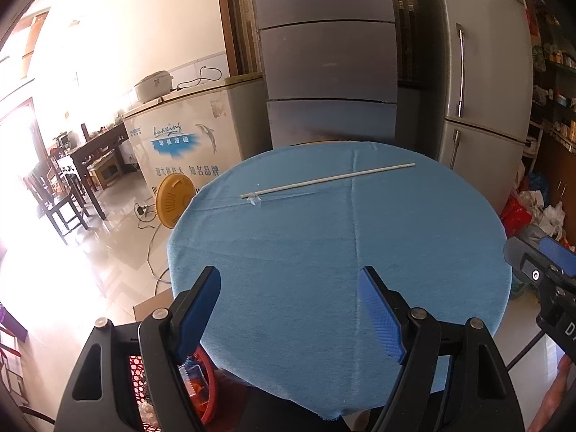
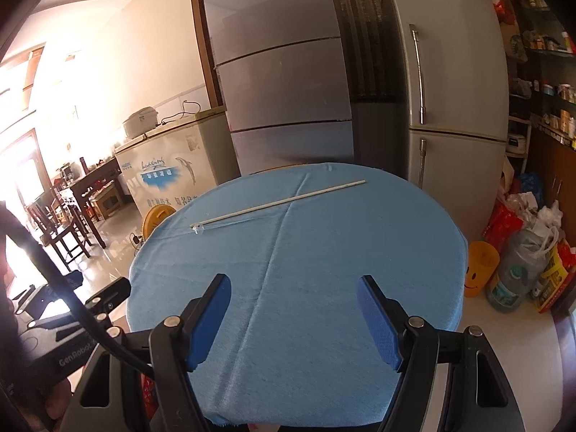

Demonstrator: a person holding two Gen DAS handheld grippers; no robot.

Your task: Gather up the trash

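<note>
A thin white stick [image 1: 327,179] lies on the round blue-clothed bench [image 1: 324,252] before grey refrigerators [image 2: 450,108]; both the left hand-held gripper [image 1: 289,309] and the right hand-held gripper [image 2: 293,318] are spread, empty.

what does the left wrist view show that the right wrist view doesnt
Only the left wrist view: a red basket beside the near table edge, holding scraps, and the right gripper at the picture's right edge.

Only the right wrist view: a yellow smiley bin on the floor right of the table, and the left gripper at lower left.

Both: the blue-clothed round table, a thin white stick lying across its far side with a small clear scrap at its left end, and open, empty fingers.
</note>
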